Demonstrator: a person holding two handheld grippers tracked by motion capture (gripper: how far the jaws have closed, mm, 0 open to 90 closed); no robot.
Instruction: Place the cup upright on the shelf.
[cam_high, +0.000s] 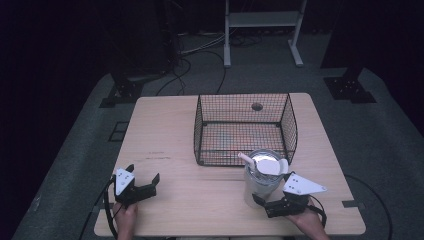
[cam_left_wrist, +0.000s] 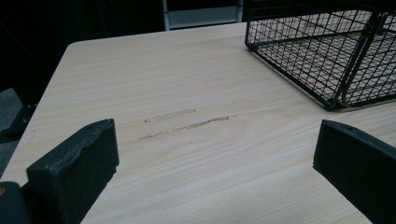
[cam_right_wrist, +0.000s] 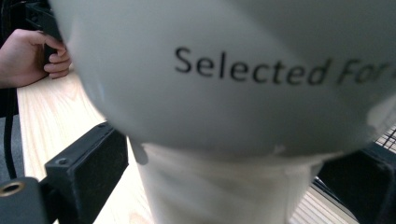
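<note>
At the left of the pale wooden counter (cam_high: 165, 150), near its front edge, the left gripper (cam_high: 145, 181) rests in the person's left hand (cam_high: 125, 216) with its black jaws spread wide and nothing between them. The left gripper view shows bare wood grain with a few dark scuff marks (cam_left_wrist: 187, 123) ahead of those jaws.

Toward the middle and back of the counter stands a black wire-mesh basket (cam_high: 245, 127), rectangular and open at the top.

Just in front of the basket's right front corner stands the tall white tumbler (cam_high: 260, 180), upright on the counter, with a light lid and a pale straw (cam_high: 246, 159) leaning out to the left. In the right gripper view its white wall carries dark lettering (cam_right_wrist: 275, 70).

At the right, the right gripper (cam_high: 270, 197), held in the person's right hand (cam_high: 310, 222), sits at the tumbler's lower body with a jaw on either side; whether the jaws press on it I cannot tell.
</note>
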